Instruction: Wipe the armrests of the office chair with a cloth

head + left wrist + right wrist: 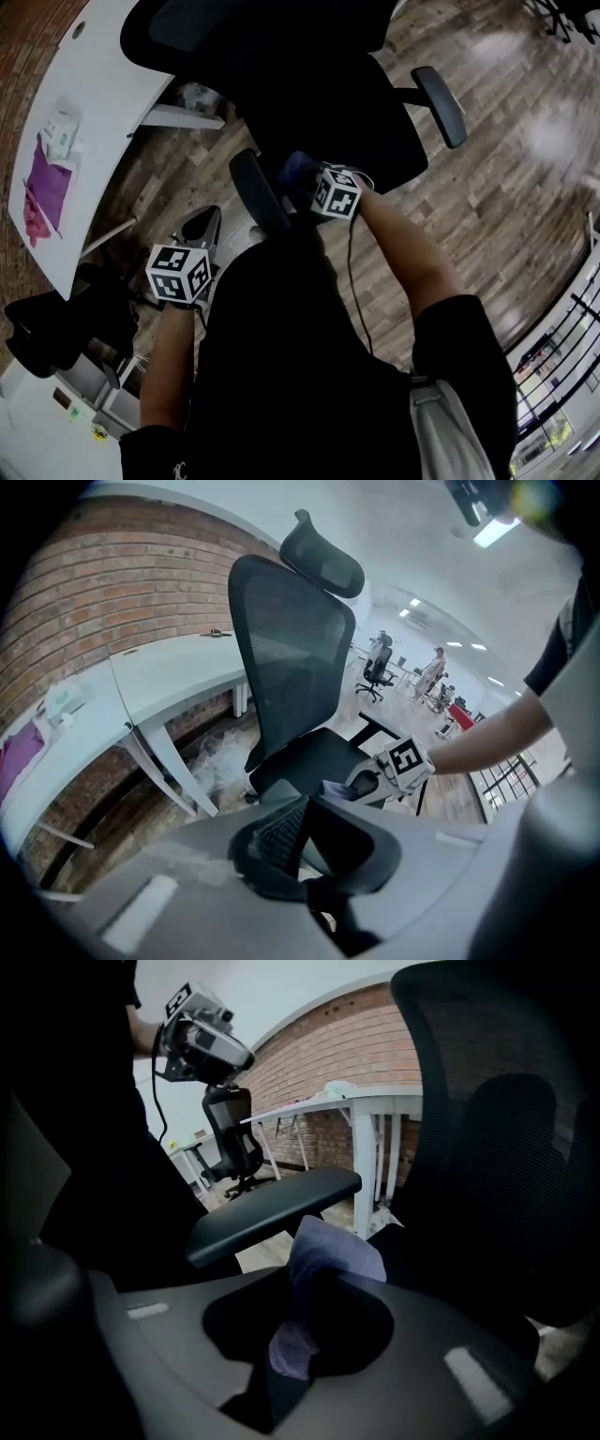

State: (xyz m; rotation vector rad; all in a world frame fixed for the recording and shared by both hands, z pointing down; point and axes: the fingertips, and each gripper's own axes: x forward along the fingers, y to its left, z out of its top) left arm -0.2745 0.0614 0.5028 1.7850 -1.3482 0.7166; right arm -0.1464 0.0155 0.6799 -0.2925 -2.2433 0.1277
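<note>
room: open office with a wooden floor, a brick wall and a curved white tabletop running along it

chair: the black mesh office chair stands straight ahead of the left jaws, headrest on top, seat facing us

near armrest: this long dark pad sits just ahead of the right jaws and a bit to their left, slightly above them

far armrest: the other one is on the opposite side of the seat, well away from both sets of jaws

cloth: it's lavender-ish and bunched up between the right jaws. The free end pokes up right beside the near armrest's edge, but honestly I can't tell if it's touching.

right gripper: its jaws are clamped on the cloth, and that's all that's in them

left gripper: its jaws look pressed together with nothing between them. It's held back from the chair, with the right gripper ahead of it and off to the right.

on the tabletop: there's a small white box, too small to see if anything's in it, with some magenta fabric lying right next to it. Both are far off to the left of the left jaws.

background: another office chair stands way past the left jaws
</note>
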